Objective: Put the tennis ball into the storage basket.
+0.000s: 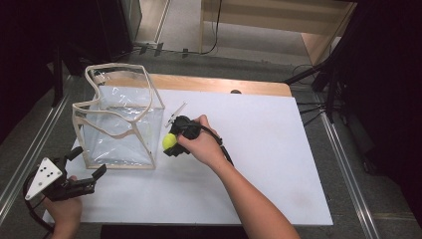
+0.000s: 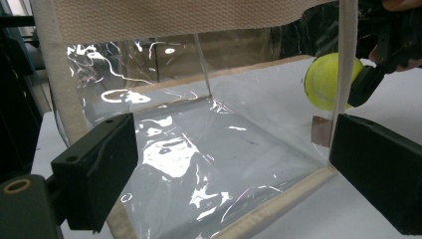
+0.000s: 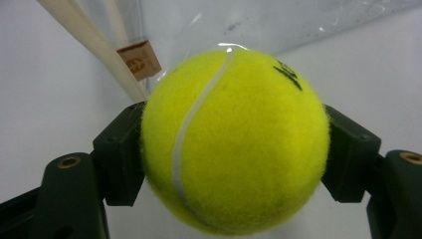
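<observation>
Fuzzy yellow tennis ball (image 3: 234, 142), white seam, blk print.

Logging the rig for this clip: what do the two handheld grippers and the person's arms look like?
Both grippers are black with blocky jaws. The left gripper carries a grey three-cornered plate with dark holes and a black cable. The right gripper trails a black cable. Forearms are bare, no sleeves.

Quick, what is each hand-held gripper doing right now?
Left hand-held gripper: open, holding nothing, jaws apart near the clear bag.
Right hand-held gripper: closed on the tennis ball.
</observation>
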Action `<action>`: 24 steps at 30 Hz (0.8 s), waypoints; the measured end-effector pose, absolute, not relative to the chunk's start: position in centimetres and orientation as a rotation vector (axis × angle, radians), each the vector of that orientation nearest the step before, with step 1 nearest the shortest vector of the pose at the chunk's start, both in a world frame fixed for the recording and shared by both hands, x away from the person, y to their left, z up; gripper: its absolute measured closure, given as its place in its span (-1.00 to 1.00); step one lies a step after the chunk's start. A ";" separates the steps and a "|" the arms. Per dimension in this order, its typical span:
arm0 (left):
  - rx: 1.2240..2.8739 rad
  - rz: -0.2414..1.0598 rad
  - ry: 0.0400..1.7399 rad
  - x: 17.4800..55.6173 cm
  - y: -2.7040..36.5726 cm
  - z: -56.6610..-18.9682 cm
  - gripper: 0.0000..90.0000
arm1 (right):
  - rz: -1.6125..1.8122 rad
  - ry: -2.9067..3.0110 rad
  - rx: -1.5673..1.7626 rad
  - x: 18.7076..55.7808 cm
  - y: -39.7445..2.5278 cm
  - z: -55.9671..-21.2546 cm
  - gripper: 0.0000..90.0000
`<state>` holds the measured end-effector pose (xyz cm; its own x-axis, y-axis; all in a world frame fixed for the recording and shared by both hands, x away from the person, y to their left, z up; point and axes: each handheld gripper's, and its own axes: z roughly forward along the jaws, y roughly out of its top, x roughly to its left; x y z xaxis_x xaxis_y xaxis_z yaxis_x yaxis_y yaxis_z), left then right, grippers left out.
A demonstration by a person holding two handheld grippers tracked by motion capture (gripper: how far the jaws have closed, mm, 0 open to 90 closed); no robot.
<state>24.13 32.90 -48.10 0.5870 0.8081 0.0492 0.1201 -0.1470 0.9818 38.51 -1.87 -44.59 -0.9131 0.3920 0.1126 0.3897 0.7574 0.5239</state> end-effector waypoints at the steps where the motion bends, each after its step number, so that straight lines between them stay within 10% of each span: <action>1: 1.631 0.723 0.790 24.1 32.9 -48.1 -0.88 | 0.878 2.941 0.658 38.5 -1.8 -44.5 -0.47; 24: 1.628 0.721 0.790 24.1 32.9 -48.1 -0.88 | 0.943 2.944 0.588 38.9 -1.2 -39.8 -0.47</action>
